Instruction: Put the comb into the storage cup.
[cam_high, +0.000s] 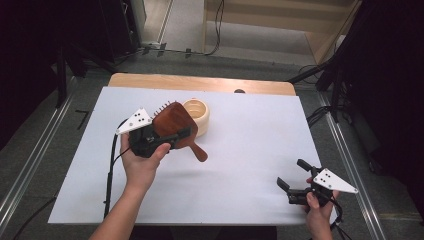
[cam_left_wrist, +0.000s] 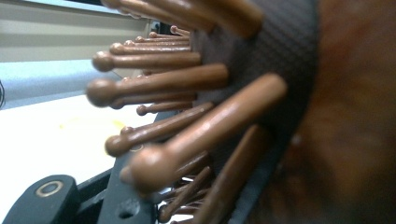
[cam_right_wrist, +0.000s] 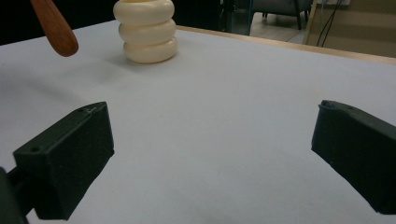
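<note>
A brown wooden hairbrush (cam_high: 172, 125) hangs above the table, its head clamped in my left gripper (cam_high: 167, 132) and its handle (cam_high: 199, 151) pointing down to the right. In the left gripper view its wooden bristles (cam_left_wrist: 187, 121) stand very close, sticking out to the left. A cream ribbed cup (cam_high: 196, 116) stands on the white table just behind the brush; the right gripper view shows the cup (cam_right_wrist: 145, 30) far off with the handle tip (cam_right_wrist: 56, 25) beside it. My right gripper (cam_high: 292, 175) hovers low near the front right corner, its jaws wide apart with nothing between them.
The white table cover (cam_high: 240, 150) ends in a wooden strip (cam_high: 200, 82) at the far edge. Metal rails (cam_high: 350, 165) run along both sides of the table. Cables lie on the floor beyond.
</note>
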